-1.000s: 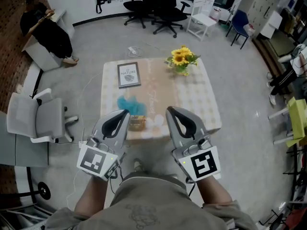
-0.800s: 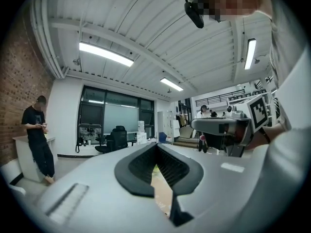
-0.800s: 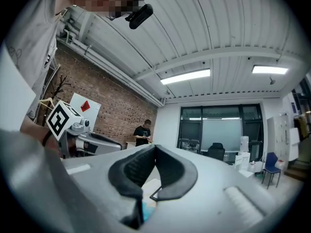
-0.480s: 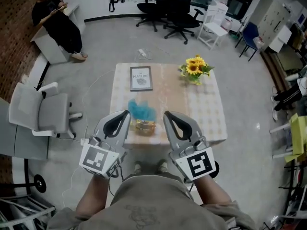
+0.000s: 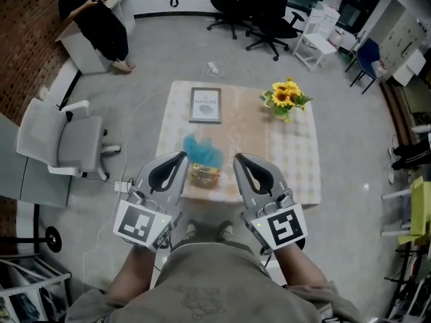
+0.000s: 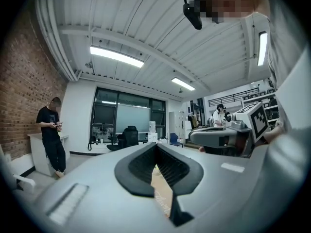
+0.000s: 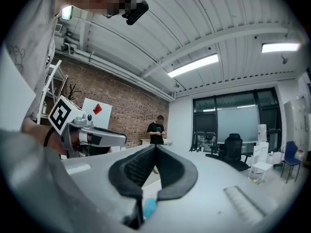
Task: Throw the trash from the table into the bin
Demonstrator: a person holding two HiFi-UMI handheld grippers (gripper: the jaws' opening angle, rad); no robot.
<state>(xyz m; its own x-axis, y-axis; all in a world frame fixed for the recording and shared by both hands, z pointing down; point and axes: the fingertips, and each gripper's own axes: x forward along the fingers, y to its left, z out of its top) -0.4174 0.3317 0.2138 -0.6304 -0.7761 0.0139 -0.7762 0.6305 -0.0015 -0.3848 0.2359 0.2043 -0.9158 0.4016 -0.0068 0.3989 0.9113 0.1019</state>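
Where checked tablecloth (image 5: 289, 155) ends: fluffy blue wad (image 5: 202, 151) beside crinkled gold wrapper (image 5: 204, 175).

Bare right half of table (image 5: 296, 173), flowers (image 5: 286, 98) at far corner, white chair (image 5: 57, 140) off left side

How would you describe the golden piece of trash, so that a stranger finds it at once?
Find the square table mid-floor. At its near edge, beside the blue crumpled piece, lies the golden wrapper: the only shiny yellow-brown thing there.
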